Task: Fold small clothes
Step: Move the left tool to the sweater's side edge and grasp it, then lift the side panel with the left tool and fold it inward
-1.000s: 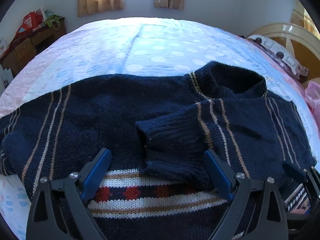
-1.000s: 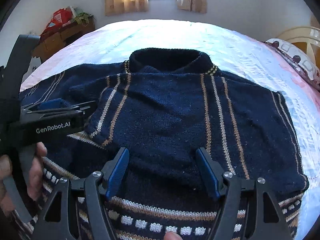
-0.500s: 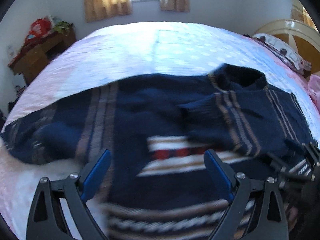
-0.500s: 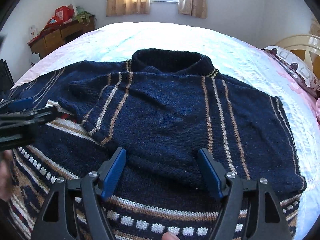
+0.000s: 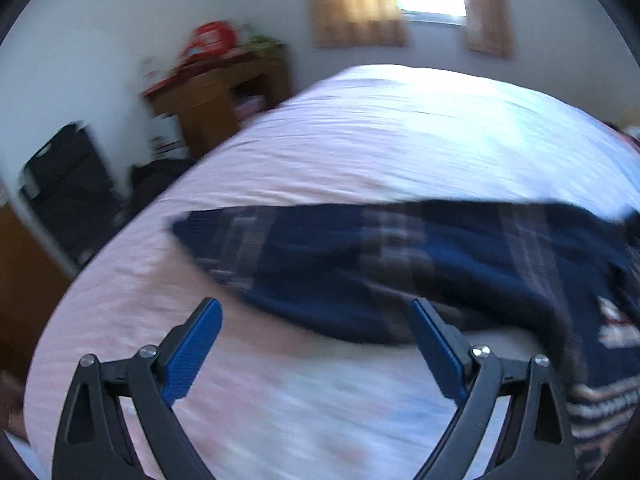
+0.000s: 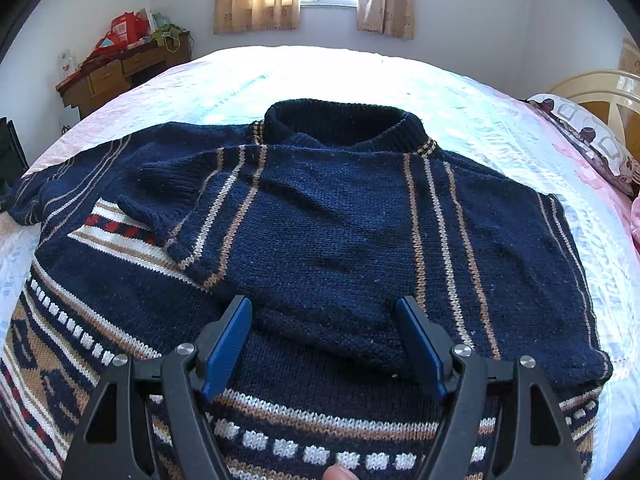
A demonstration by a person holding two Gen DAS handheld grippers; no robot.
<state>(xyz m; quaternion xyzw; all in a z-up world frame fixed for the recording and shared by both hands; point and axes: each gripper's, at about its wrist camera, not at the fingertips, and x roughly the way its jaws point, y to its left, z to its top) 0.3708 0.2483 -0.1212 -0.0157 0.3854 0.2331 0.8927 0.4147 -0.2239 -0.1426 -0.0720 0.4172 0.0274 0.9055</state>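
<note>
A navy knit sweater with tan and white stripes lies flat on the bed, collar at the far side. One sleeve is folded across the chest. The other sleeve stretches out flat on the pale sheet, blurred in the left wrist view. My left gripper hangs open just in front of that sleeve, holding nothing. My right gripper is open above the sweater's lower chest, where a fold of fabric lies between its fingers, not pinched.
A wooden desk with red clutter stands at the far left by the curtained window. A black chair-like object sits beside the bed's left edge. A patterned pillow and a headboard are at the right.
My left gripper has swung left, from above the folded sleeve and chest to the outstretched sleeve near the bed's left edge, and has left the right wrist view. The right gripper has stayed put.
</note>
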